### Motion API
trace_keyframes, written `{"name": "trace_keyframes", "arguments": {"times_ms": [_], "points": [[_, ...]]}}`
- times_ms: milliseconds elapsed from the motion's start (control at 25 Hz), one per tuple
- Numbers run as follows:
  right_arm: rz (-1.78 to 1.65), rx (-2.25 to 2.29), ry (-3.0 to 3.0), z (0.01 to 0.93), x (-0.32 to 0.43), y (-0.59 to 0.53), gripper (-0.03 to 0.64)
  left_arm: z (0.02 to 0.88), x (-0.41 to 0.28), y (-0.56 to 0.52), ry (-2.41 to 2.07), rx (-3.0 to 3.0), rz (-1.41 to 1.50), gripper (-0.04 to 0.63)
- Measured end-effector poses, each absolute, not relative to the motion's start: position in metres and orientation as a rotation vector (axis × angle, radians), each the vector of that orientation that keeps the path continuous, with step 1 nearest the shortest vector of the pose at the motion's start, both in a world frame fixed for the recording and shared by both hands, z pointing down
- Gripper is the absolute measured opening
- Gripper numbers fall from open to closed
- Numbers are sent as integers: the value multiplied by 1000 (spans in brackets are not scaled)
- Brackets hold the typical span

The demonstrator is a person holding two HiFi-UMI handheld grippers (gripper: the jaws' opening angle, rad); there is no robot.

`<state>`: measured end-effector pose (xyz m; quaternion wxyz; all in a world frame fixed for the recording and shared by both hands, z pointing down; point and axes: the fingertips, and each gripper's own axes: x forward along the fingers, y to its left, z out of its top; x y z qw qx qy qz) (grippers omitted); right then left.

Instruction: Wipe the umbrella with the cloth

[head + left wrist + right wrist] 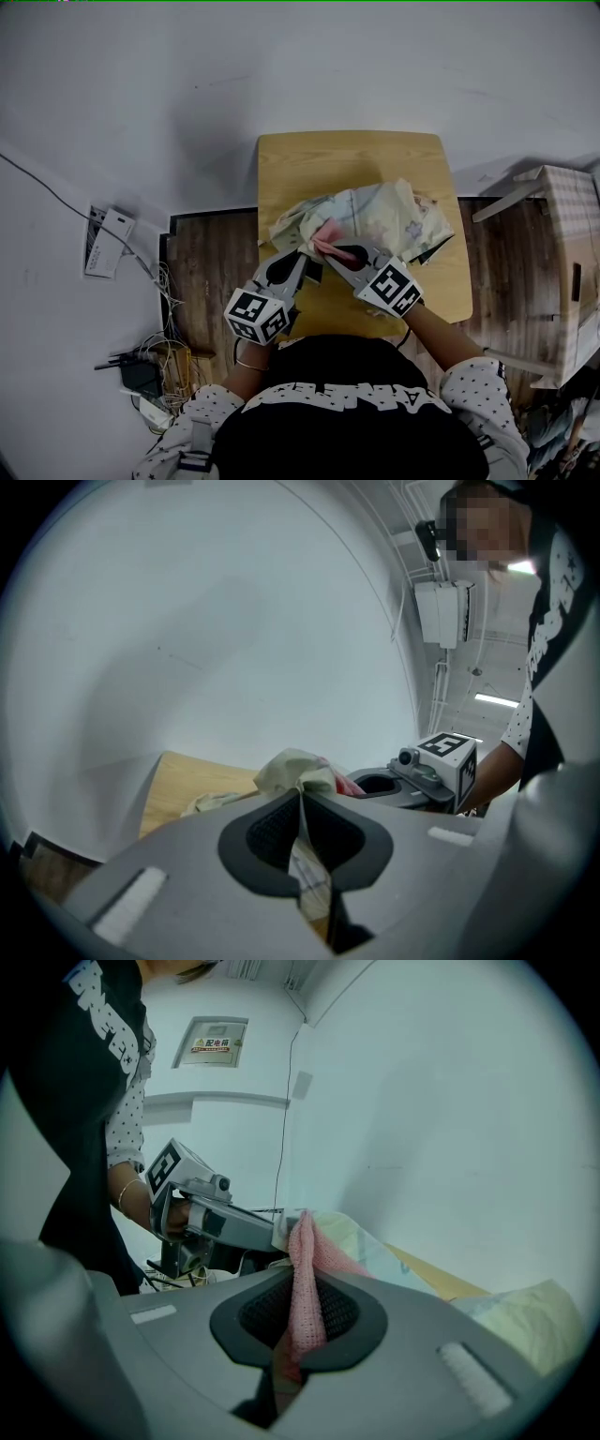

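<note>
The folded umbrella (380, 217) lies as a crumpled heap of pale yellow-green fabric on the small wooden table (309, 159). My left gripper (302, 253) is shut on a fold of that fabric (292, 769) at the heap's near left edge. Just right of it, my right gripper (330, 251) is shut on a pink knitted cloth (305, 1265), which sticks up between its jaws and rests against the umbrella (530, 1321). The two gripper tips almost meet. Each gripper shows in the other's view: the right gripper's body (417, 782), the left gripper's body (220, 1221).
The table stands against a white wall. Left of it on the dark wooden floor lie a power strip and tangled cables (145, 373), and a white box (108, 242) is at the wall. A light wooden frame (562, 272) stands to the right.
</note>
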<state>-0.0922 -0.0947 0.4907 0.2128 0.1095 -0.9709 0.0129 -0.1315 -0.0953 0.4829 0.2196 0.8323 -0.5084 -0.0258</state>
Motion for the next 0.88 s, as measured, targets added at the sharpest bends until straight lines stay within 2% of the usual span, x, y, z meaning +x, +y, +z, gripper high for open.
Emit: {"name": "trace_keyframes", "arguments": {"times_ms": [640, 880], "points": [[80, 136, -2672, 494, -72, -69, 33, 480, -130, -96, -1452, 2278, -67, 8], [95, 172, -2745, 463, -66, -81, 33, 480, -132, -97, -1466, 2271, -57, 8]]}}
